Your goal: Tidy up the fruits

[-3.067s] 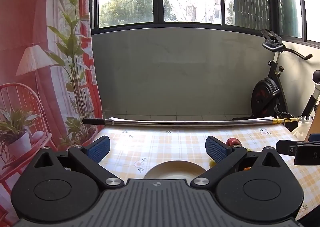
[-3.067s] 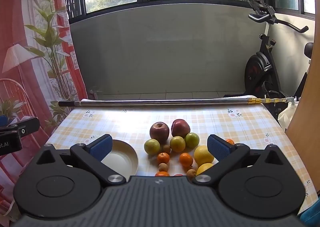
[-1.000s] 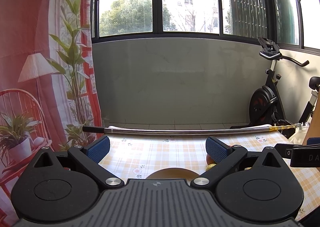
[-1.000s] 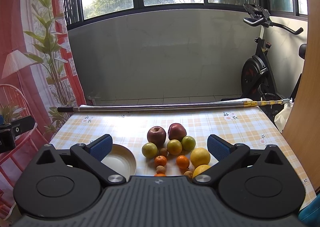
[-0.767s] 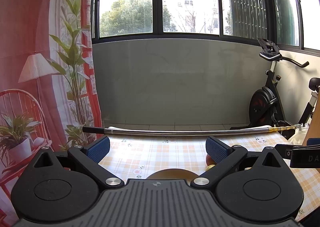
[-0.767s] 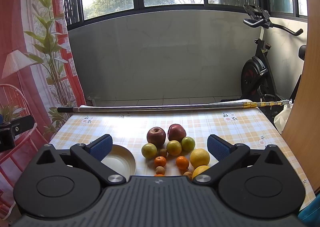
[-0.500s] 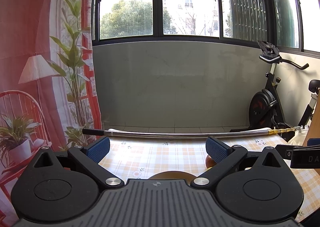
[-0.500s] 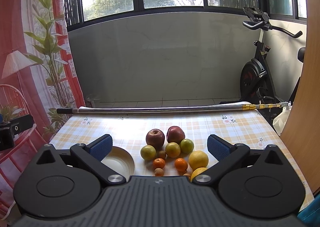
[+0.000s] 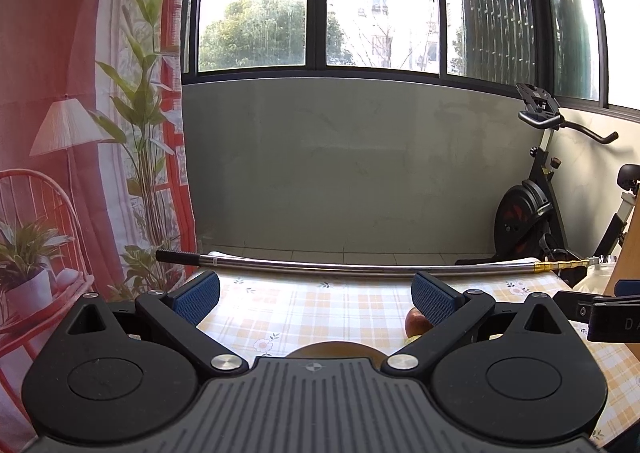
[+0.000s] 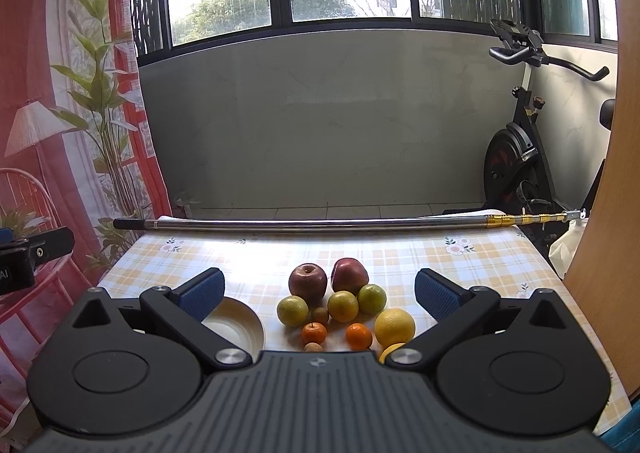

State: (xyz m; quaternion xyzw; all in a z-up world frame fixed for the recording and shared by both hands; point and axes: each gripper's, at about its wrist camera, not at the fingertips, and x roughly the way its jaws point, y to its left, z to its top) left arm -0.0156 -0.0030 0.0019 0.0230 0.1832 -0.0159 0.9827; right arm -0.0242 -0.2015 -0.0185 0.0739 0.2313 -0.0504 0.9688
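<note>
1. The fruits (image 10: pixel 340 305) sit in a loose cluster on the checked surface (image 10: pixel 460 265), between and ahead of the right tongs' blue pads: two apples (image 10: pixel 308 279) at the back, three green-yellow citrus in front of them, two small oranges (image 10: pixel 359 335), two tiny brown fruits, and two yellow ones nearest the right pad. Most touch a neighbour; none is sorted yet, I judge.
2. A shallow bowl (image 10: pixel 244 329) lies just left of the cluster, partly behind the left pad. What shows of its inside is bare. It looks the likely destination, being the only container close by.
3. The right tongs (image 10: pixel 320 291) hang above the near edge with jaws wide apart and nothing between them. They appear centred on the pile, probably to pick a first fruit.
4. The left tongs (image 9: pixel 316 295) are likewise spread and hold nothing. Their view shows only the bowl's rim (image 9: pixel 332 349) and one apple (image 9: pixel 414 323) beside the right pad; they seem to wait over the bowl's side.
5. A metal pole (image 10: pixel 320 224) lies across the far edge, well apart from the fruit.
</note>
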